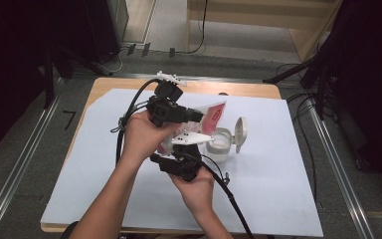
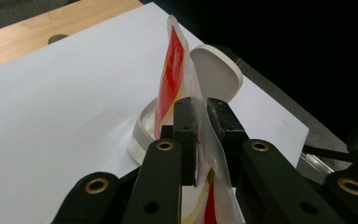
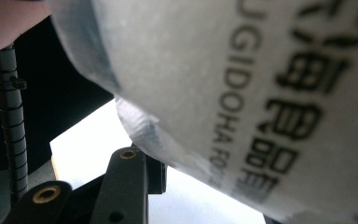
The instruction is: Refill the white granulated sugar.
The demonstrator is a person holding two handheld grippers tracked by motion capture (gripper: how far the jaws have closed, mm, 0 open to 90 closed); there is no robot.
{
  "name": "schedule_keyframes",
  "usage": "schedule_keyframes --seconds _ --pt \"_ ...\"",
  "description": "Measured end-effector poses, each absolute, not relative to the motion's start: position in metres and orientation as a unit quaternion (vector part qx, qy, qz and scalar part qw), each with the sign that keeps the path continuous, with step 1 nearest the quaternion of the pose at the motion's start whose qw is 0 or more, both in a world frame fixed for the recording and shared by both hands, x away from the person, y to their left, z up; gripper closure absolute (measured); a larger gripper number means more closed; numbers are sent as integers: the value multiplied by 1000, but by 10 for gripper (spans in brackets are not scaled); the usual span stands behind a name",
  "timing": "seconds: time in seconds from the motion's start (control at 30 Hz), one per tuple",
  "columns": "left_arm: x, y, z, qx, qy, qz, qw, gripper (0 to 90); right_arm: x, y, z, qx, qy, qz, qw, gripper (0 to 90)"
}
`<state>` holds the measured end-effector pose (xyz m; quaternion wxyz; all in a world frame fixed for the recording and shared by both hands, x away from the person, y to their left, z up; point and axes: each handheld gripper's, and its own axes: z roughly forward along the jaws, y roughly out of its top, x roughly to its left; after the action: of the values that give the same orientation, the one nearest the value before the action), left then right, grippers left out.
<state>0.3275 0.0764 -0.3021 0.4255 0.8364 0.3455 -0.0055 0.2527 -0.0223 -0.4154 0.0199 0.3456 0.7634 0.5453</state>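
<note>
Left hand-held gripper clamped on the red-printed pouch, tilting it over the open white jar near desk centre for pouring. Right hand-held gripper grips the pouch's lower end.

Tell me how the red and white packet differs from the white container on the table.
The packet is a thin, flexible pouch printed red and white; the white container is a rigid round tub, plain white. The packet is held up off the table, pinched in the left gripper with the right gripper on its lower part; the container rests on the white sheet, ungripped. The container's hinged lid stands open. Both sit near the table's middle.
</note>
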Motion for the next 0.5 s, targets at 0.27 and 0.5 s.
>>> schedule_keyframes --seconds 0.27,0.5 --pt "325 74 -299 838 343 -9 425 830 248 -24 -412 349 762 545 20 635" --pt "323 72 -298 839 340 -8 425 829 247 -25 -412 346 761 549 17 636"
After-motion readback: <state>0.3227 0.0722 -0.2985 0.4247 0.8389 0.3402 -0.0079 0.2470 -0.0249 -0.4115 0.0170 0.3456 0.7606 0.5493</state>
